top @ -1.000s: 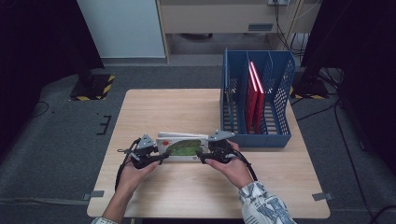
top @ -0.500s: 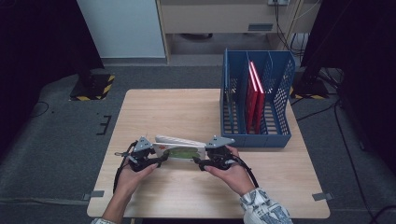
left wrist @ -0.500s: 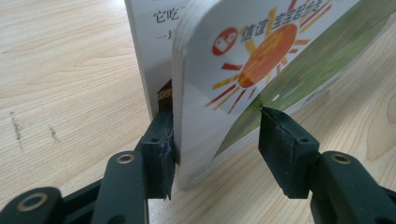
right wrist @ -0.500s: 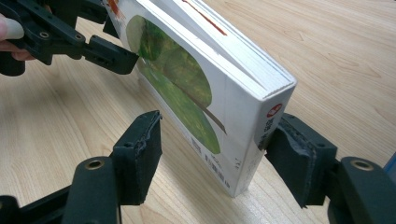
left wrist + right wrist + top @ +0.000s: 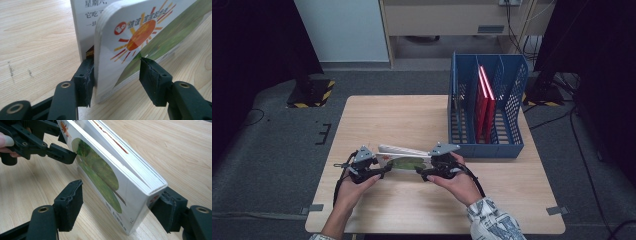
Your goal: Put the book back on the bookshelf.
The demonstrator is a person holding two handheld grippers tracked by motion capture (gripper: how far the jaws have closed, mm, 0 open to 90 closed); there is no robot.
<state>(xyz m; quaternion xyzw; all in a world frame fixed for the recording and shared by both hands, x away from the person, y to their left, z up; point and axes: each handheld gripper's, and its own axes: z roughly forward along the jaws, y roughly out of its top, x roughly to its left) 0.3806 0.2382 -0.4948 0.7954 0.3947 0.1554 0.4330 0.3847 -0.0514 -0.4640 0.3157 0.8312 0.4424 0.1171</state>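
Note:
A thick board book (image 5: 404, 160) with a sun and a green hill on its cover is held above the wooden table (image 5: 402, 120) near its front edge. It tilts on its long edge and its pages splay a little. My left gripper (image 5: 384, 169) (image 5: 116, 75) is shut on the book's (image 5: 117, 50) left end, both pads pressing. My right gripper (image 5: 419, 172) (image 5: 117, 200) is open around the book's (image 5: 105, 170) right end. Its jaws have just been opening: the near pad (image 5: 68, 205) stands clear of the cover. The left gripper (image 5: 62, 152) also grips the book's far end in the right gripper view.
A blue slotted file rack (image 5: 486, 145) stands on the table's right rear part, with red books (image 5: 484, 100) upright in a middle slot. The table's front edge lies just below both hands. Bare wood stretches behind the book and to its left.
The book has tipped from lying nearly flat to standing more on its edge. My right hand has shifted slightly toward the left one. The left hand has kept still.

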